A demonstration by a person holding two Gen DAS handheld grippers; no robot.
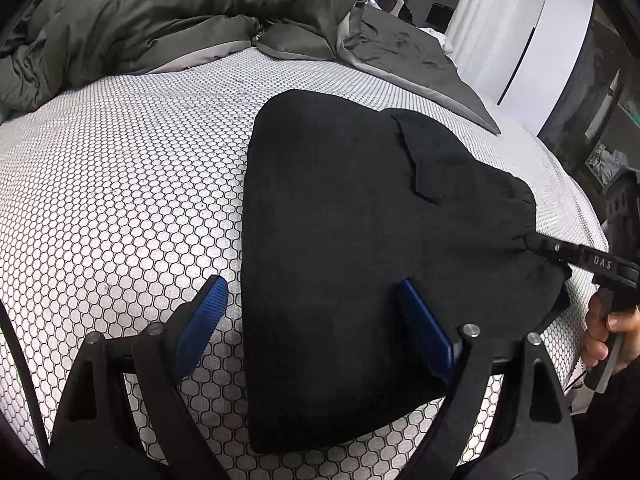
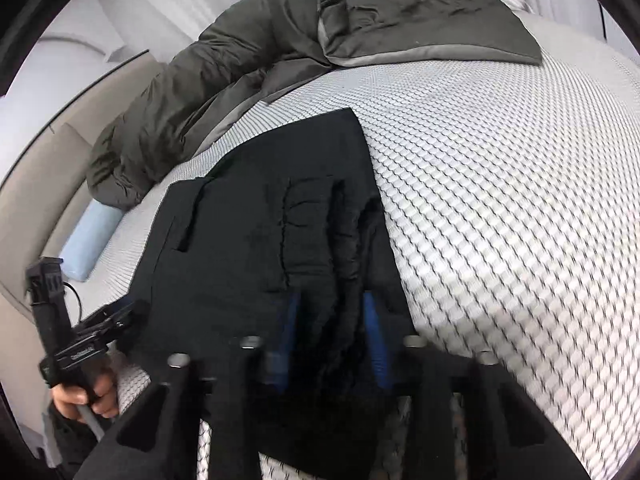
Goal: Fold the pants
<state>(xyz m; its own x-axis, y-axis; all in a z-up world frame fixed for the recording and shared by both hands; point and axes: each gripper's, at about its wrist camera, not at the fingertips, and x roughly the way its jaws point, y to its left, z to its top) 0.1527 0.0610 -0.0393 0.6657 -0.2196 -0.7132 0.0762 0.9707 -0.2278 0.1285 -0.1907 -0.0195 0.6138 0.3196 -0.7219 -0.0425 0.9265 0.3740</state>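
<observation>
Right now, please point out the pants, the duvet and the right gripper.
pants [image 1: 340, 220]: left wrist view, flat middle of the black cloth.
duvet [image 1: 140, 12]: left wrist view, crumpled grey-green bulk.
right gripper [image 2: 332, 340]: right wrist view, between blue fingertips, bunched cloth there.

The soft folded pants [image 1: 340, 240] are plain black all over. Beneath them the mattress cover [image 1: 120, 200] is white, printed with a black honeycomb of small hexagons. The rumpled duvet [image 1: 140, 20] is dark olive-grey with a paler grey edge band. Both grippers are black with ribbed blue finger pads [image 1: 204, 312]. A small cushion [image 2: 90, 240] is pale blue.
</observation>
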